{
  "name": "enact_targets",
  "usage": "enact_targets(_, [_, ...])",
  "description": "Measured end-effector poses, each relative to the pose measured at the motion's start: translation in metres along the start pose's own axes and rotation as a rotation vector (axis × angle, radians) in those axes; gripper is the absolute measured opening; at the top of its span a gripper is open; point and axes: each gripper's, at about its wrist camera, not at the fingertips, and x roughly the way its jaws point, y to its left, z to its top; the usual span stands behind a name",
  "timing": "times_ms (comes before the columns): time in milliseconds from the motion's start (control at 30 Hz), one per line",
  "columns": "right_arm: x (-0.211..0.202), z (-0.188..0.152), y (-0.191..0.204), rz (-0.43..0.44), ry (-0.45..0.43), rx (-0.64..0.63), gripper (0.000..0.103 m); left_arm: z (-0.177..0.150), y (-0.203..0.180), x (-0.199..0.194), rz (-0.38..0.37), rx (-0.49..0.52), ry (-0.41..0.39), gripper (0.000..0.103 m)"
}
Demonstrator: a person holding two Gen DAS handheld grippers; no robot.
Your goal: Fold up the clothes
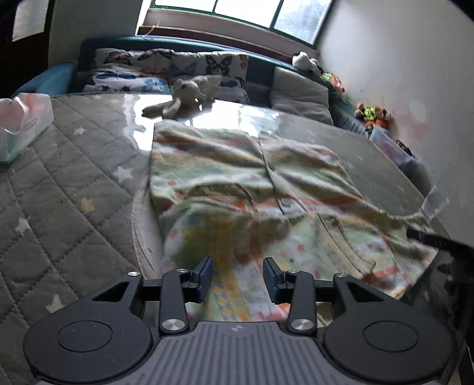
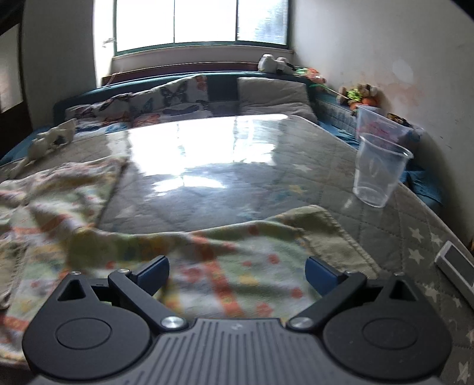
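Left gripper (image 1: pixel 238 277): jaws partly apart, blue pads clear of the cloth, nothing held between them. It points down over the near edge of the patterned garment (image 1: pixel 237 189), which lies directly beneath and ahead of the fingers. The cloth is pale green and white with orange and yellow print, rumpled, and spread across the middle of a glossy transparent sheet (image 1: pixel 225 115) that covers a grey quilted star-print cover (image 1: pixel 74 177). To the left of this gripper and farther away sits a tissue box (image 1: pixel 23 124). Straight ahead, beyond the far edge of the garment, lies a pale stuffed rabbit (image 1: pixel 183 97), and behind it butterfly-print pillows (image 1: pixel 166 68) and a grey pillow (image 1: pixel 299 91) lean against a teal headboard. A dark object enters from the right edge, touching or just above the cloth; what it is cannot be told.

Right gripper (image 2: pixel 237 274): jaws wide apart, empty. A corner of the same garment lies under and just ahead of the fingers, its hemmed edge running off to the right. Ahead and to the right, well apart from the cloth, stands a clear plastic cup (image 2: pixel 379 171), upright, with a clear plastic container (image 2: pixel 382 124) behind it. Small toys (image 2: pixel 358 94) line the wall beyond. A window (image 2: pixel 201 20) fills the far wall.
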Motion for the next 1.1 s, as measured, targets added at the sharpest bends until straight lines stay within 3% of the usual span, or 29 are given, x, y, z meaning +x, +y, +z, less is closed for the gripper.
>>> enact_targets(233, [-0.034, 0.008, 0.058, 0.177, -0.039, -0.139, 0.099, 0.008, 0.006, 0.009, 0.008, -0.019, 0.005, 0.039])
enact_targets(367, [-0.046, 0.012, 0.099, 0.292, -0.043, -0.224, 0.095, 0.002, 0.009, 0.003, -0.029, -0.011, 0.021, 0.040])
enact_targets(533, [-0.053, 0.008, 0.141, 0.399, 0.003, -0.294, 0.075, 0.010, 0.017, -0.015, -0.024, -0.044, -0.045, 0.039])
enact_targets(767, [-0.040, -0.004, 0.155, 0.411, 0.083, -0.285, 0.047, 0.018, 0.041, -0.012, 0.042, -0.115, -0.073, 0.039])
enact_targets(867, [-0.036, -0.007, 0.155, 0.415, 0.105, -0.268, 0.031, 0.017, 0.048, -0.008, 0.058, -0.132, -0.065, 0.039])
enact_targets(933, [-0.037, -0.008, 0.154, 0.419, 0.107, -0.261, 0.013, 0.018, 0.050, -0.006, 0.067, -0.138, -0.067, 0.039])
enact_targets(1100, [-0.040, -0.009, 0.154, 0.420, 0.100, -0.247, 0.003, 0.023, 0.057, -0.001, 0.101, -0.153, -0.077, 0.039])
